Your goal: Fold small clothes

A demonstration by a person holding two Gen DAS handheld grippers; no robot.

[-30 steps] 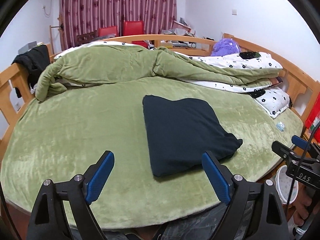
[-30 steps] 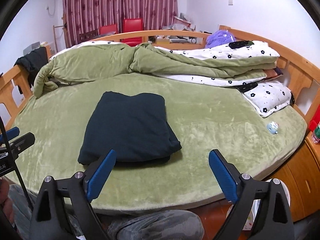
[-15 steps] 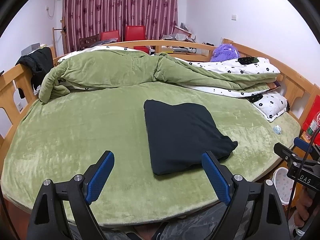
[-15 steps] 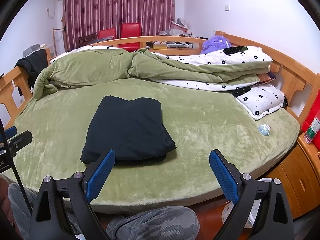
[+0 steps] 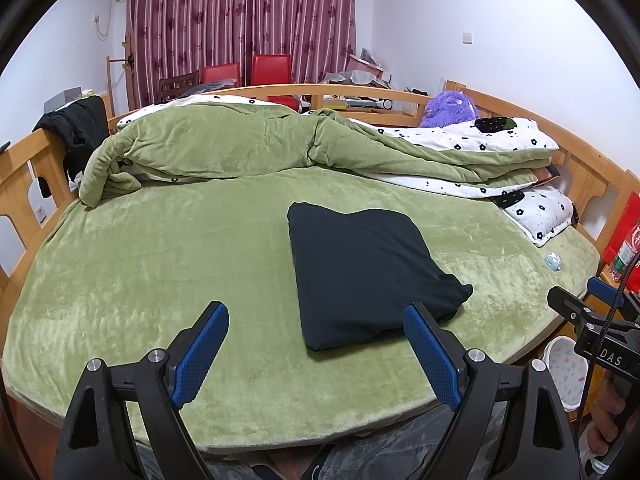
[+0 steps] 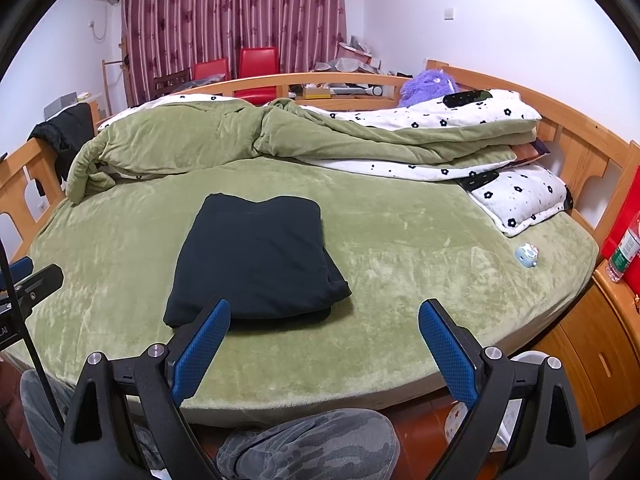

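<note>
Folded dark navy cloth garment lies mid-bed on green plush bedspread; left gripper and right gripper jaws apart, empty, at near edge.

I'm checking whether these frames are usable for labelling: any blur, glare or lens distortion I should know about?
Left wrist view: sharp, evenly lit, fisheye bows the bed rail; black corners. Right wrist view: equally sharp, no glare; the dark folded garment shows little fold detail, with a soft shadow at its near edge.

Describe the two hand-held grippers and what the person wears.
Each hand-held gripper, left and right, has black triangular arms, silver screws and textured blue pads. One bears white letters "DAS" and a black cable. The person wears grey camouflage trousers.
</note>
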